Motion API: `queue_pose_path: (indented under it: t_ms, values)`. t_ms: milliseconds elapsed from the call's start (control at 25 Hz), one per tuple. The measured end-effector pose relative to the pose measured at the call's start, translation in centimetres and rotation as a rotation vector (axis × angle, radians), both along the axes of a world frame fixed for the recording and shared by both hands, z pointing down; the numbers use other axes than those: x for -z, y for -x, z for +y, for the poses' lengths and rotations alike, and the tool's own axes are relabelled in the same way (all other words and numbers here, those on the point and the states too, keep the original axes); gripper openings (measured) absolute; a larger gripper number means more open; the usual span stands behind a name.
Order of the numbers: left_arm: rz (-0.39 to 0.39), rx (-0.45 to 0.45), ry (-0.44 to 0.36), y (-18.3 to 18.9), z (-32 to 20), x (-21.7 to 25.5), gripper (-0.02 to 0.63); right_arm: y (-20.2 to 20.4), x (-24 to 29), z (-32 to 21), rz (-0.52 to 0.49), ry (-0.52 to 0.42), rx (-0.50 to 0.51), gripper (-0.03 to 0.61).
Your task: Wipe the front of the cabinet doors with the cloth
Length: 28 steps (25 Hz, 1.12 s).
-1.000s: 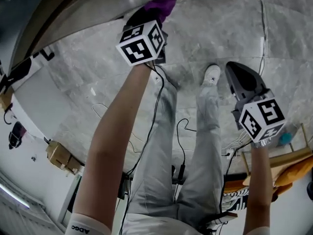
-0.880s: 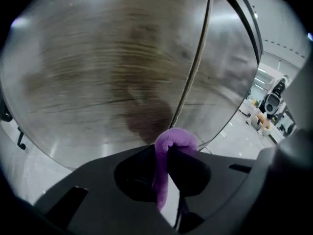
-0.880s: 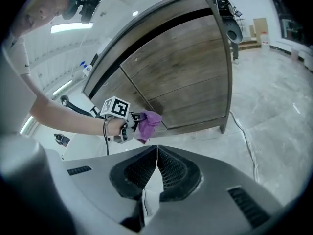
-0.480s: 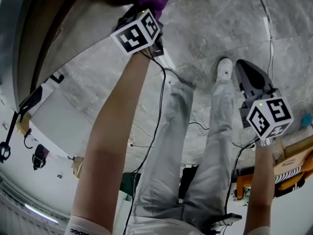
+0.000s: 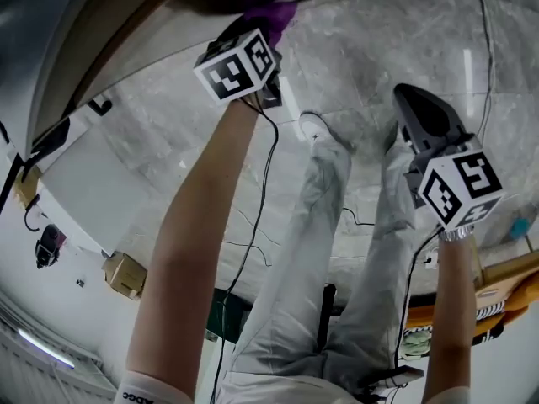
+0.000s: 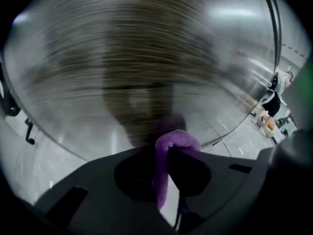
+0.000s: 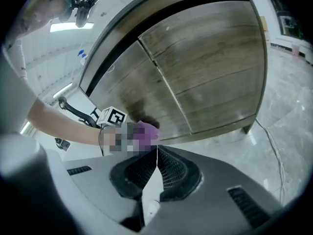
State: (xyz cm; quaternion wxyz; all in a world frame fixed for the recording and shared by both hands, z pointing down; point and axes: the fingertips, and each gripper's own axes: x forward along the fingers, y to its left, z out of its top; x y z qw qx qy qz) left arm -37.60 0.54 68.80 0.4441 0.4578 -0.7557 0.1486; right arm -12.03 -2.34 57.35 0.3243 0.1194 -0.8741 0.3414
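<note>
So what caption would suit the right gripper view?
Left gripper holds purple cloth against wooden cabinet door; right gripper idle, shut.

Right gripper point(image 7: 156, 153), seen along its own jaws — the two mesh-textured pads are closed against each other and nothing is held between them. Beyond them, two wood-grain cabinet doors point(image 7: 210, 72) are shown, divided by a thin seam. A purple cloth point(image 7: 146, 130) is held by the left gripper point(image 7: 133, 132) against the door left of the seam, near its lower edge — the marker cube point(image 7: 113, 116) and a bare forearm point(image 7: 63, 124) are seen beside it. A cable point(image 7: 275, 153) is seen on the marble floor point(image 7: 288, 82) by the cabinet's lower right corner.
</note>
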Motion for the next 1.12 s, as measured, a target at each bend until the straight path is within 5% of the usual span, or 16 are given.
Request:
queue_pose_path:
  t_ms: [280, 520, 800, 1120]
  values:
    - [-0.016, 0.324, 0.076, 8.5, 9.9, -0.3, 0.049, 2.3, -0.6, 2.7, 0.017, 0.002, 0.136, 0.026]
    - [-0.128, 0.455, 0.1, 11.5, 15.1, 2.2, 0.049, -0.2, -0.7, 3.2, 0.034, 0.005, 0.201, 0.028]
    - [-0.108, 0.427, 0.127, 4.4, 13.5, 1.6, 0.049, -4.2, 0.3, 1.2, 0.017, 0.023, 0.198, 0.027]
    - [-0.022, 0.216, 0.121, -8.6, 0.6, -2.6, 0.049, -12.3, -0.6, -1.9, 0.04, 0.036, 0.218, 0.026]
